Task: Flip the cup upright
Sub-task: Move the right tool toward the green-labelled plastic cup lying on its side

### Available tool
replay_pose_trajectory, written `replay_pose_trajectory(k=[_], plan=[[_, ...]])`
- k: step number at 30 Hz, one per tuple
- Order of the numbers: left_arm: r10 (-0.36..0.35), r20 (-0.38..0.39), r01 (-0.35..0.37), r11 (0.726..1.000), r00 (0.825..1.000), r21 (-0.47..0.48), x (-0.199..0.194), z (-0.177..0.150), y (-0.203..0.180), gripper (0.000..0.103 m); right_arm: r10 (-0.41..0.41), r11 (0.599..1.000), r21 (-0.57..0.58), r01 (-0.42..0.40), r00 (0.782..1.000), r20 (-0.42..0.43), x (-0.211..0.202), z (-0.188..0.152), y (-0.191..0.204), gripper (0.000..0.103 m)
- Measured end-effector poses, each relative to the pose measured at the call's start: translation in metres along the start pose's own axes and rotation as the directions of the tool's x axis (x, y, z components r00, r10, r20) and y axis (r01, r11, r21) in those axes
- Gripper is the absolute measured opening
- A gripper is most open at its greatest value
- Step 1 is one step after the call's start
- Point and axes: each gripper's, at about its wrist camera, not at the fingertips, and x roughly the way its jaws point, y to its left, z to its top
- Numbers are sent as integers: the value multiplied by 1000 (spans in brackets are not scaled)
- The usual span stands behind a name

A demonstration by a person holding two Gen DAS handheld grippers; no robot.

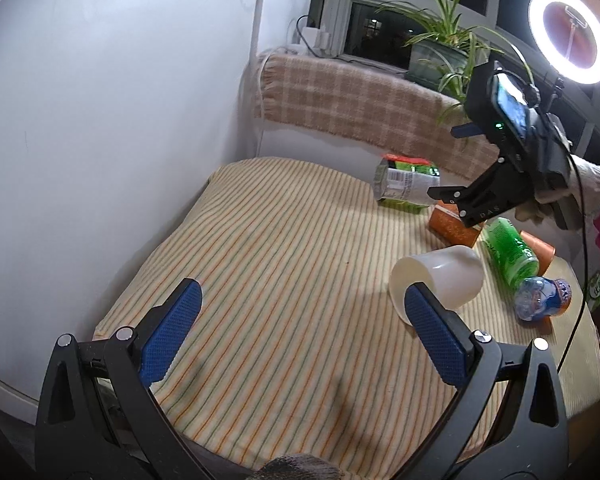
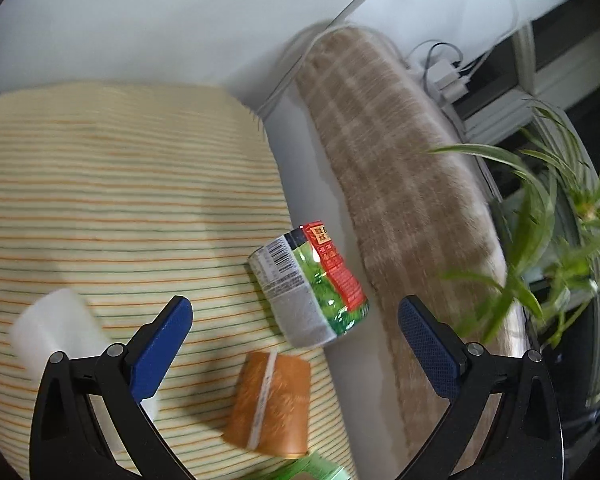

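Both grippers stand with their blue-padded fingers spread wide and nothing between them. Left gripper [image 1: 302,334] hovers low over the striped tablecloth [image 1: 284,248], its right pad [image 1: 434,336] just in front of the white plastic cup [image 1: 444,276]. That cup lies on its side on the cloth, its open mouth turned toward the left wrist camera. Right gripper [image 2: 296,338] hangs above the far corner of the table, held by a hand in a white knit glove [image 1: 556,192]. Beneath it lie a green-and-red labelled can [image 2: 312,284] and a brown paper cup [image 2: 272,404], both tipped over. Beside the white cup, a green bottle [image 1: 510,250] and a small blue bottle [image 1: 542,298] also lie flat. A plaid blanket [image 1: 360,100] and a spider plant [image 1: 444,40] sit behind by the window, near a lit ring light [image 1: 568,36].
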Motion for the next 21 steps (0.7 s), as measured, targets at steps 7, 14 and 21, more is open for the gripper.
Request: replay_pose_trajectory(k=[7,14,21], plan=[[13,-17,-13,999,1000,-37,11,2,13,103,-2,997,-80,-3,998,-65,38,10,4,102],[12,-59,-17,997,998,-80,25,1,28,103,-23,991,-134,9,994,-105,69,15,2,102],[15,-79,-23,994,997,-102,33,2,34,103,-36,983,-182,17,994,-103,93,12,4,102]])
